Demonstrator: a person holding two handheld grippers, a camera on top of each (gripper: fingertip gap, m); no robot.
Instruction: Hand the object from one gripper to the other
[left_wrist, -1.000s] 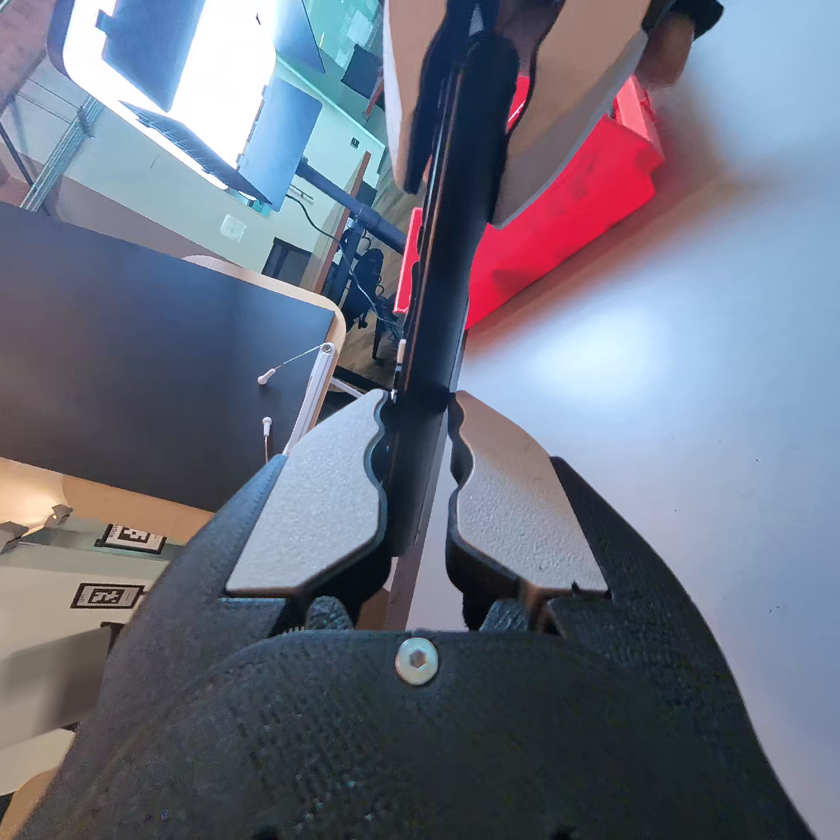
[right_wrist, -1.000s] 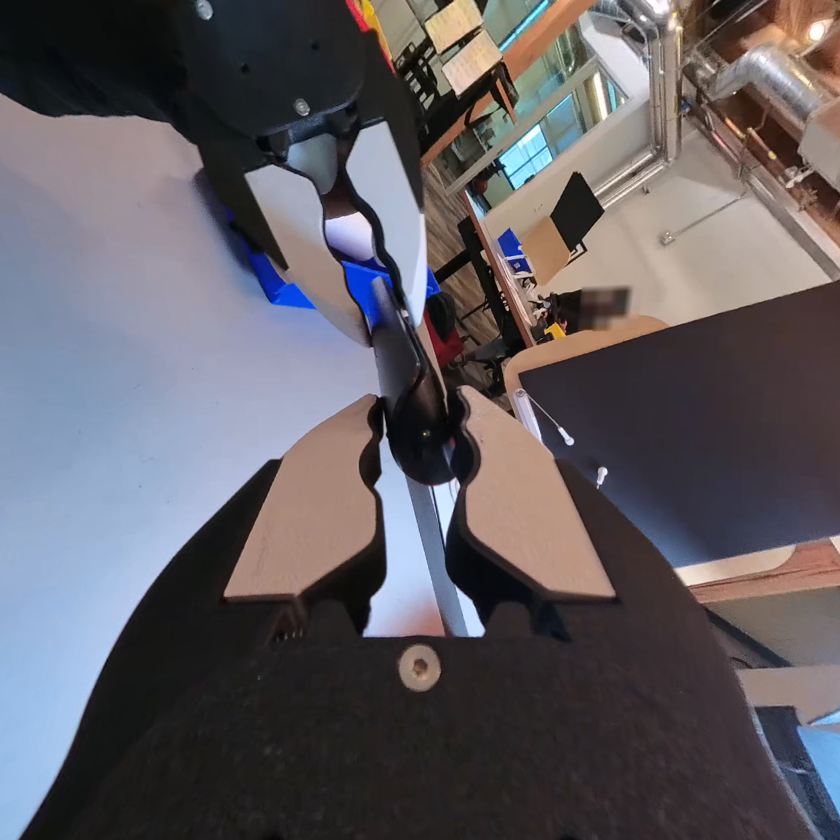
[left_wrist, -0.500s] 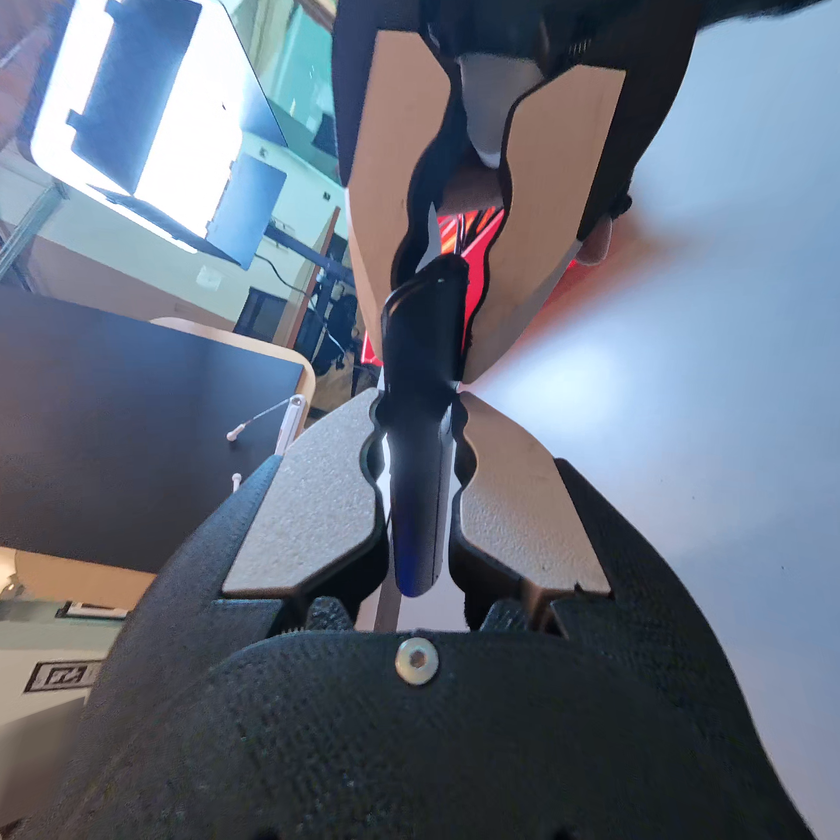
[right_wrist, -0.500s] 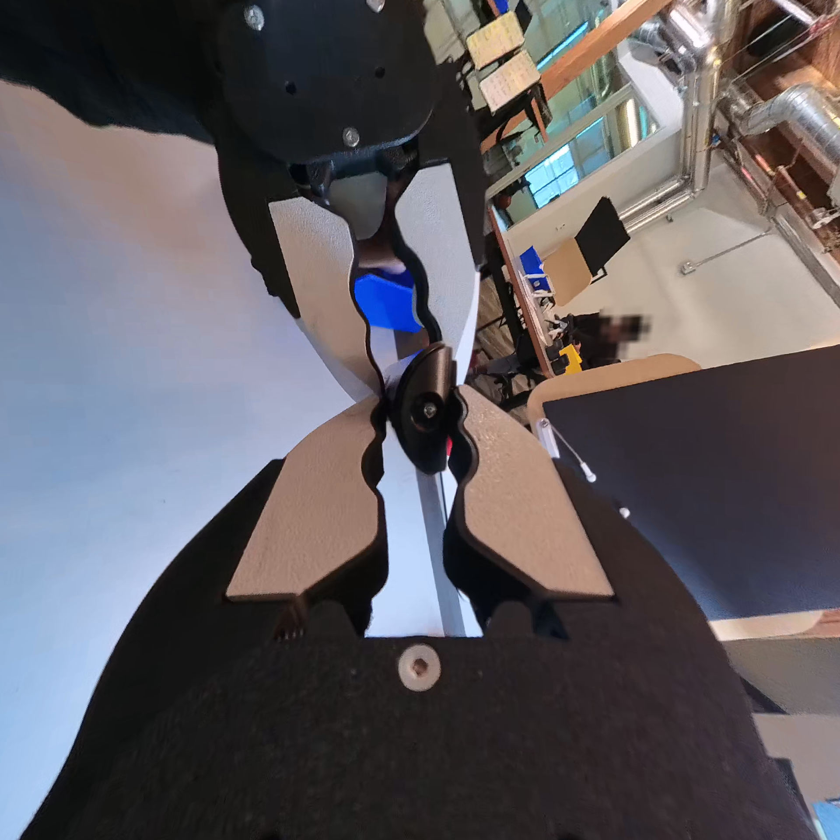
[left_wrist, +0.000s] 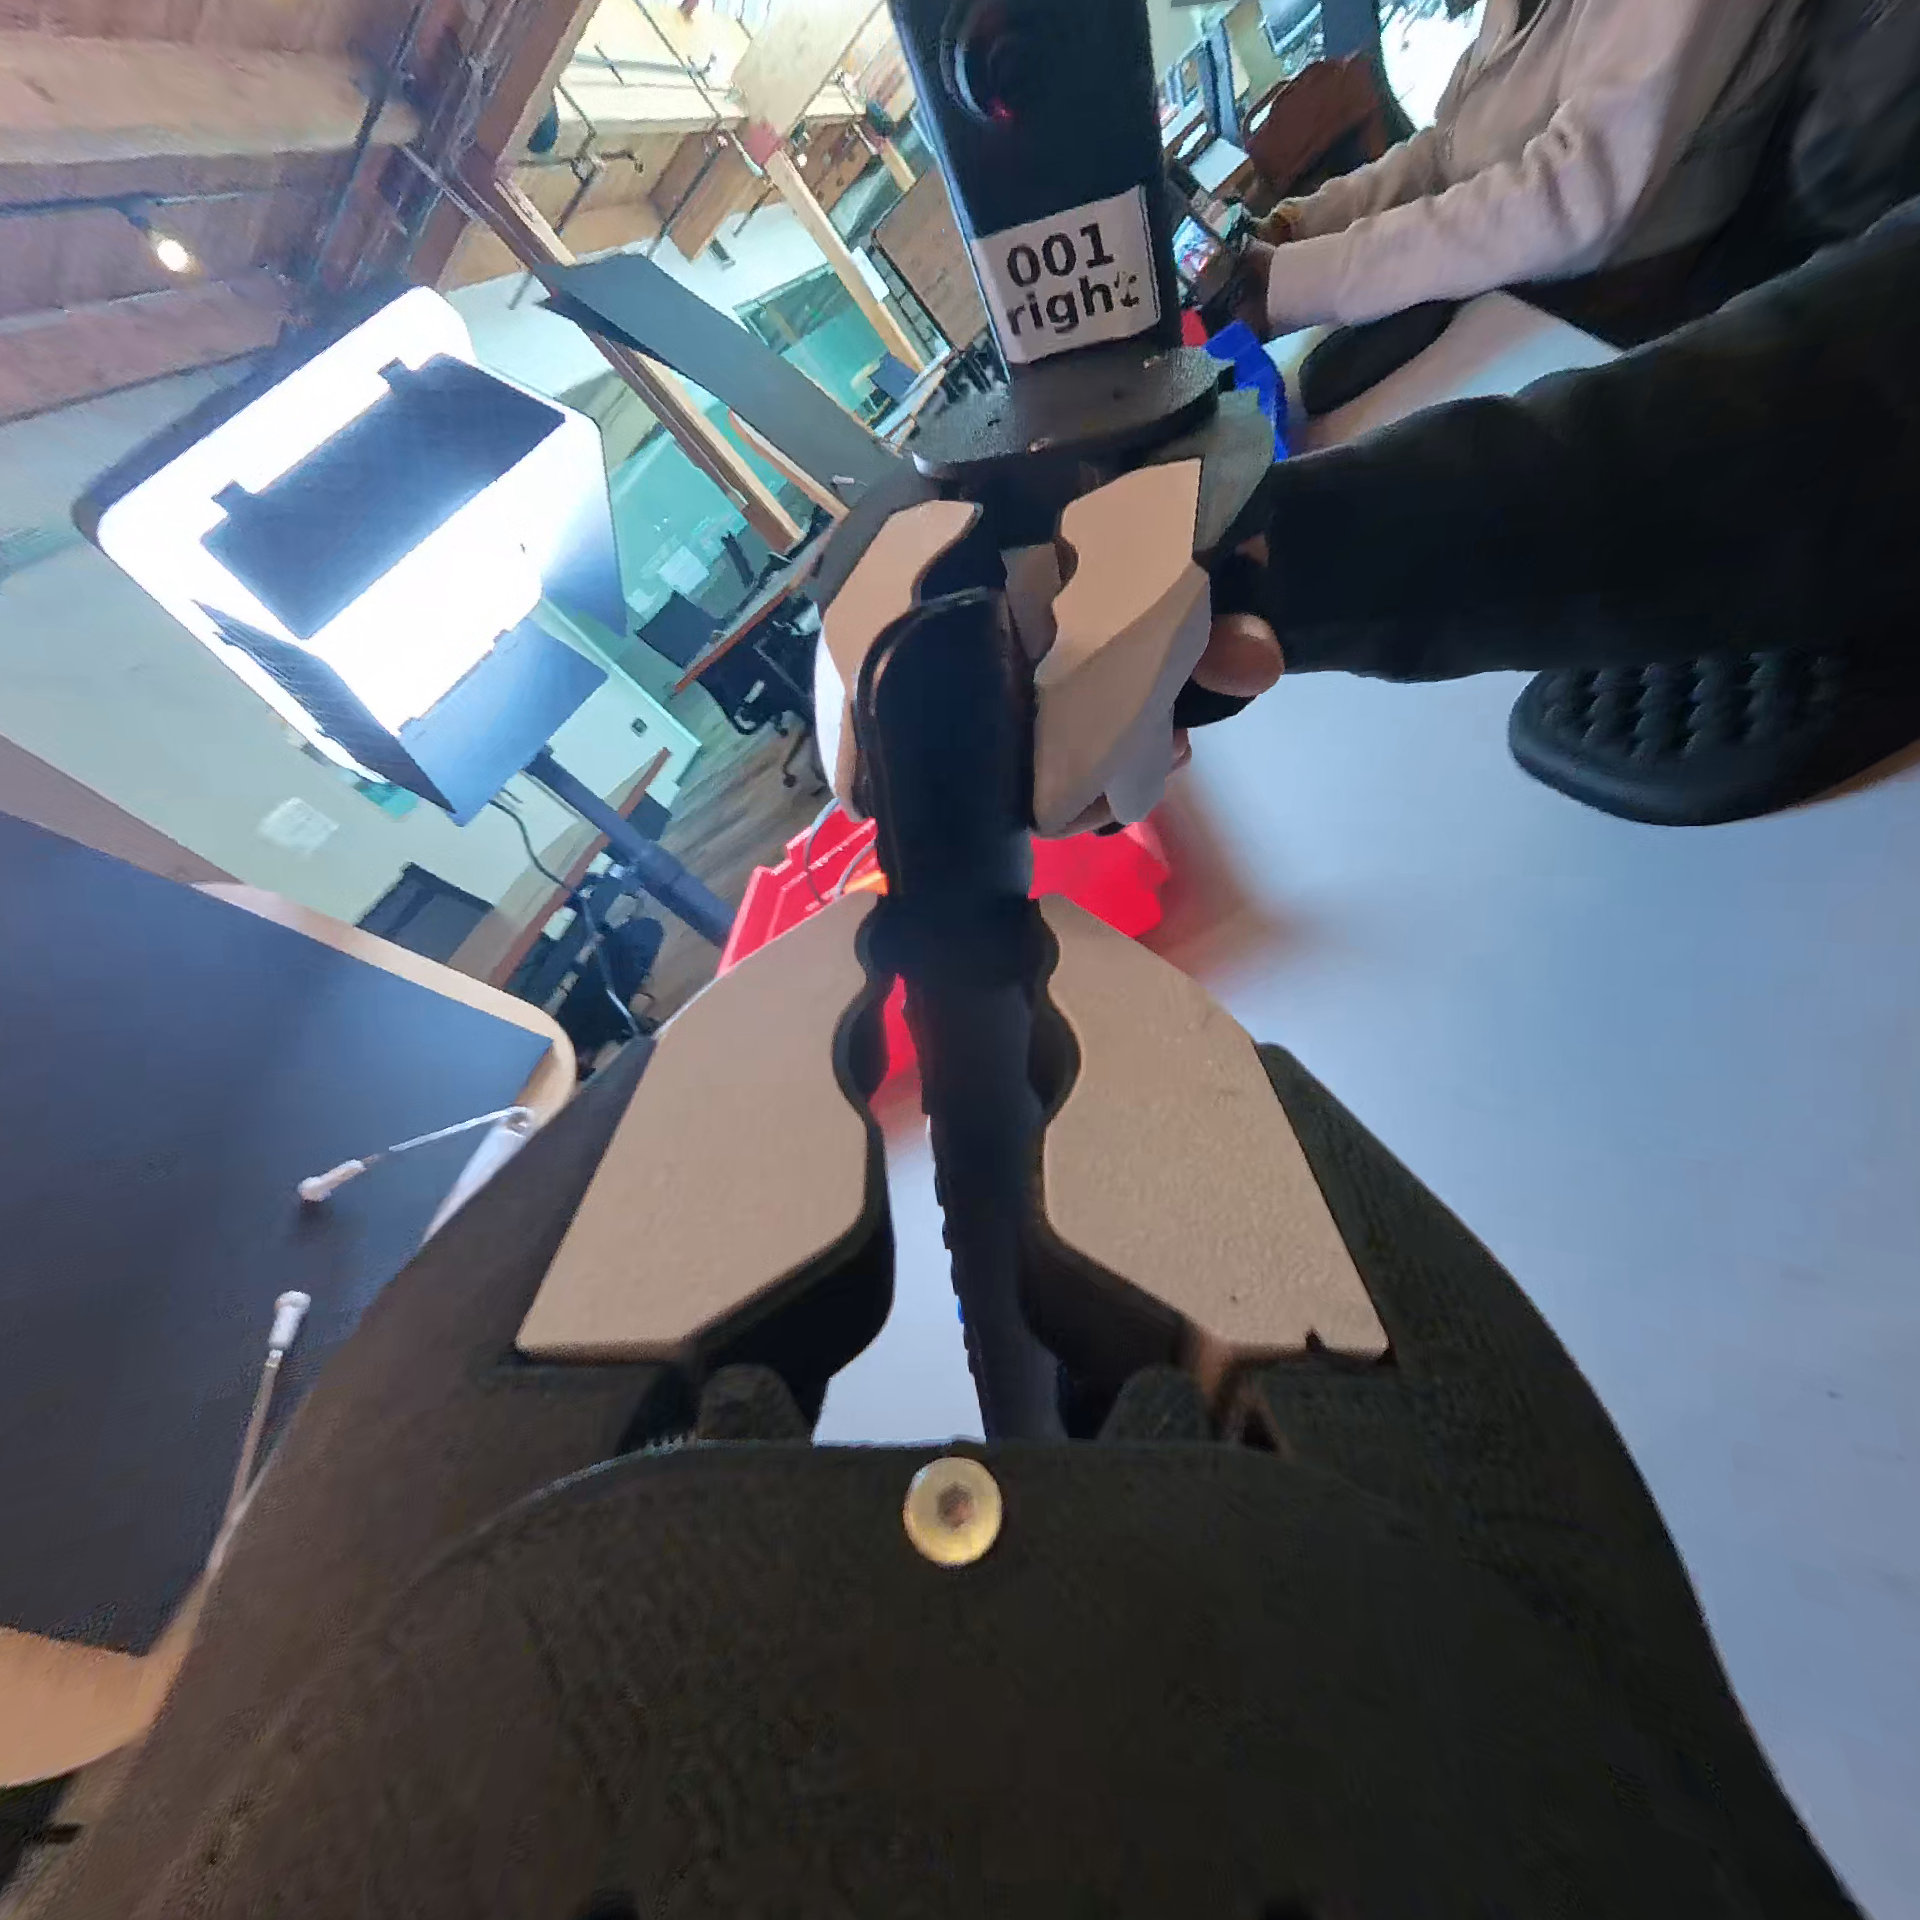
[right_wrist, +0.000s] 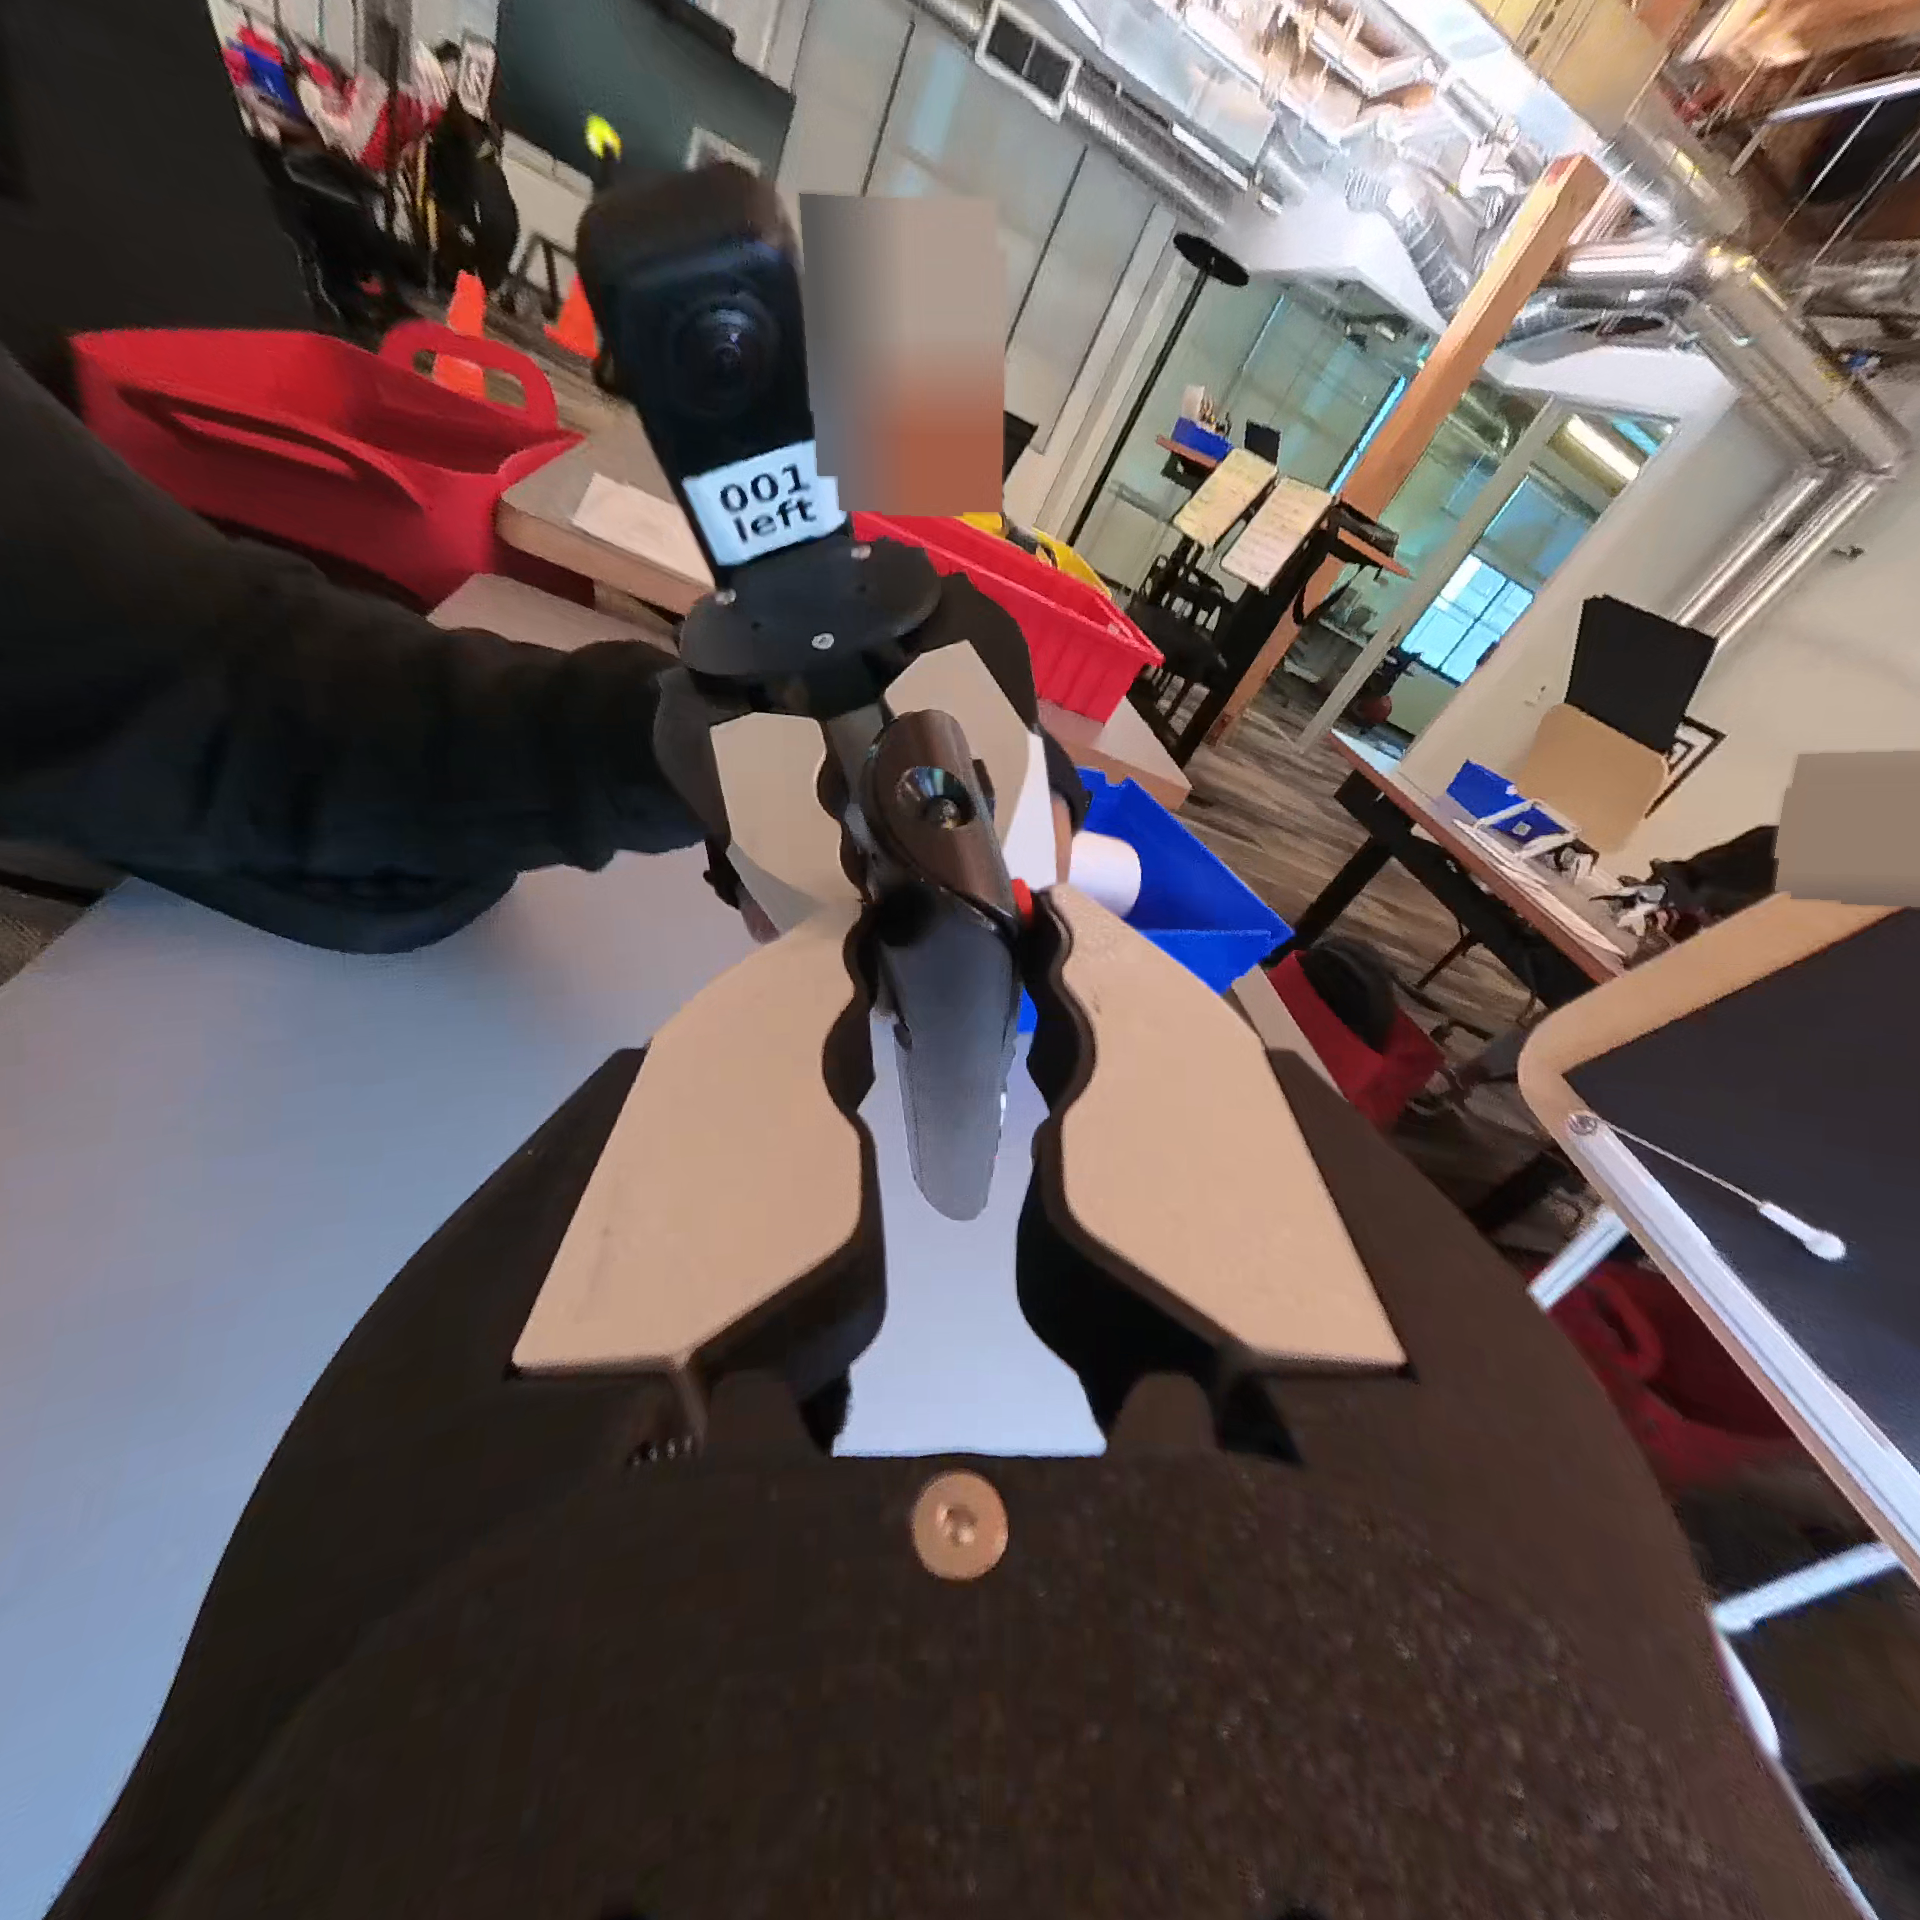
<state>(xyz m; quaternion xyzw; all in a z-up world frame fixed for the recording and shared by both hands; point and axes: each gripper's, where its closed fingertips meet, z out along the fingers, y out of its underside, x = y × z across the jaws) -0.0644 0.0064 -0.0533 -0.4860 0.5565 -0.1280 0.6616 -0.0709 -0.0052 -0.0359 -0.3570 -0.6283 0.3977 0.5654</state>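
Observation:
A black hand tool (left_wrist: 951, 748) with a screw pivot spans both grippers above the white table (left_wrist: 1610, 1195). In the left wrist view my left gripper (left_wrist: 956, 935) is shut on its ribbed handle, which runs back between the fingers. Just beyond, my right gripper (left_wrist: 966, 634) closes round the tool's other end. In the right wrist view my right gripper (right_wrist: 951, 925) is shut on the tool (right_wrist: 951, 1039), whose rounded end reaches back between the pads. The left gripper (right_wrist: 883, 758) faces it and holds the pivot end.
A red bin (left_wrist: 1101, 868) and a blue bin (right_wrist: 1184, 894) stand on the table behind the grippers. A red tub (right_wrist: 312, 436) is farther left. A black board (left_wrist: 208, 1143) lies at the table's side. Black-sleeved arms (right_wrist: 260, 707) hold both grippers. Another person's sleeve (left_wrist: 1507, 187) is behind. My two grippers' fingertips are within a few centimetres of each other.
Both grippers have swung round together, so the room now looks upright. The tool stays held between them and now reaches a little deeper between the right gripper's fingers.

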